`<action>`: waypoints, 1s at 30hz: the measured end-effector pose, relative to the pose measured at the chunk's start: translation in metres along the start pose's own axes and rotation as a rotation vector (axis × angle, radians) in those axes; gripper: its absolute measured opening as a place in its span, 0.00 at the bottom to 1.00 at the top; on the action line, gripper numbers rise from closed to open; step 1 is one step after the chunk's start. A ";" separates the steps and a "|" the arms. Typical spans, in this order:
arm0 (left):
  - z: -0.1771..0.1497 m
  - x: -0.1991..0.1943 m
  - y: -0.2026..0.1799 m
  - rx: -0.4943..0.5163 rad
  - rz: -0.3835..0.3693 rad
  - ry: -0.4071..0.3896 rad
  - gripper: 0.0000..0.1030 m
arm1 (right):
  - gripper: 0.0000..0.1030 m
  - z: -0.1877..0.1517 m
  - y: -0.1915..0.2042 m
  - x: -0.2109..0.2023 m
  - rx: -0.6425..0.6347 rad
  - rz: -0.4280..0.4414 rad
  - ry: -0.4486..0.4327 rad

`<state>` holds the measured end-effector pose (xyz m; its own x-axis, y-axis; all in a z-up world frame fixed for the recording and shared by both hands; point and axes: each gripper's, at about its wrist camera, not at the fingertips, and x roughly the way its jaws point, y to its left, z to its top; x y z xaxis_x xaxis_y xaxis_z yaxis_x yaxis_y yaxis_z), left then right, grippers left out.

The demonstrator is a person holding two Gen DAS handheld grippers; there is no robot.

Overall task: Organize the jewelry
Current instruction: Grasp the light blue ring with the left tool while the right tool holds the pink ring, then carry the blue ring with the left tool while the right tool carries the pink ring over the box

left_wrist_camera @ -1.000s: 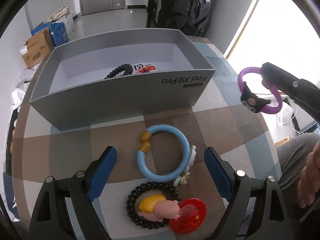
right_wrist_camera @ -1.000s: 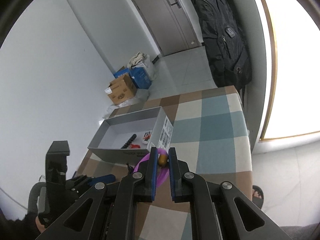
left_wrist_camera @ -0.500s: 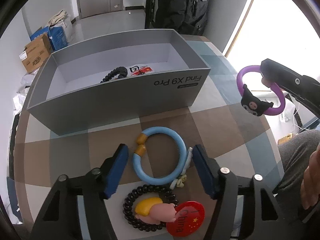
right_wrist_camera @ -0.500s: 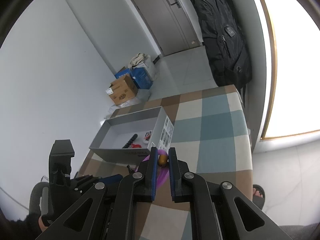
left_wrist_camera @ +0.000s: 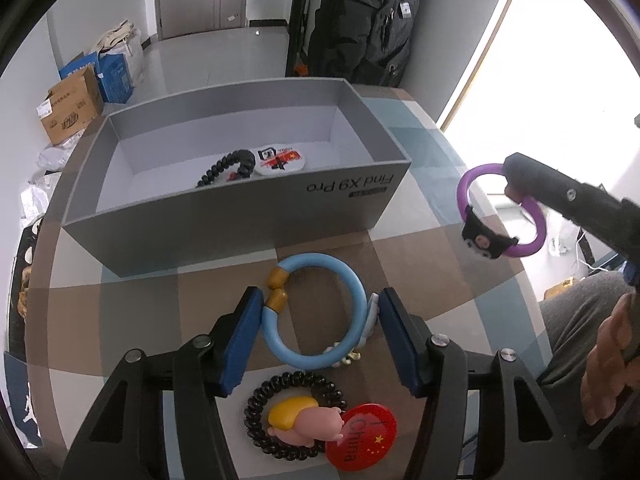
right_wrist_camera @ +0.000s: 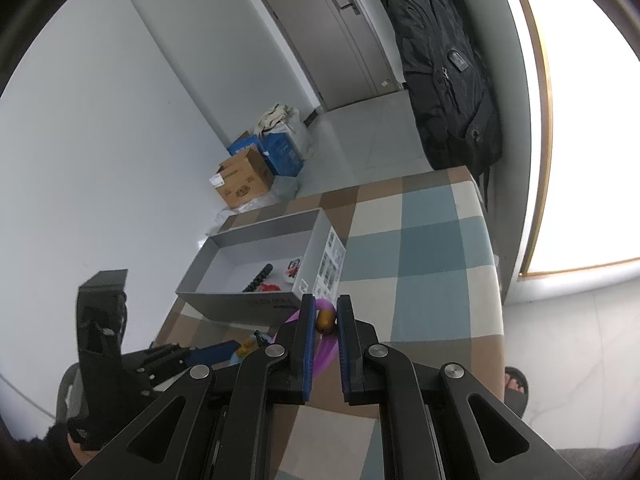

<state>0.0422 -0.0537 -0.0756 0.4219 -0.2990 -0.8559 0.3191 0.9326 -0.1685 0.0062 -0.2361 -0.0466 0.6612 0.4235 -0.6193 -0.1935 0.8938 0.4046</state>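
Observation:
My left gripper (left_wrist_camera: 316, 320) is open, its blue pads on either side of a light blue bracelet (left_wrist_camera: 316, 312) with gold beads that lies on the checked tablecloth. My right gripper (right_wrist_camera: 324, 316) is shut on a purple bracelet (left_wrist_camera: 500, 212) with a black cartoon charm, held in the air to the right of the grey box (left_wrist_camera: 240, 216); it also shows between the pads in the right wrist view (right_wrist_camera: 326, 354). The grey box holds a black spiral hair tie (left_wrist_camera: 228, 168) and a white badge (left_wrist_camera: 280, 158).
A black spiral hair tie with a pink pig charm (left_wrist_camera: 300, 420) and a red round badge (left_wrist_camera: 360, 436) lie just below the blue bracelet. A black backpack (right_wrist_camera: 444, 68) hangs by the table's far edge. Cardboard boxes (left_wrist_camera: 70, 108) stand on the floor.
My left gripper has moved forward and down and narrowed around the blue bracelet. The right gripper with the purple bracelet has stayed nearly still.

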 end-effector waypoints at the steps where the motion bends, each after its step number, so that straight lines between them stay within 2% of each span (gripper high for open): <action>1: 0.001 -0.001 0.000 -0.001 -0.001 -0.004 0.53 | 0.09 -0.001 0.000 0.000 0.000 -0.002 0.001; 9: 0.005 -0.020 0.007 -0.040 -0.042 -0.071 0.53 | 0.09 -0.002 0.003 0.004 -0.008 -0.017 0.008; 18: 0.013 -0.048 0.022 -0.114 -0.094 -0.189 0.53 | 0.09 0.006 0.019 0.009 -0.027 -0.002 0.006; 30: 0.031 -0.067 0.056 -0.203 -0.080 -0.281 0.53 | 0.09 0.036 0.051 0.021 -0.070 0.051 -0.005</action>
<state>0.0585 0.0124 -0.0124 0.6283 -0.3903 -0.6729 0.1974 0.9167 -0.3474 0.0362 -0.1874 -0.0145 0.6529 0.4679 -0.5956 -0.2769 0.8794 0.3873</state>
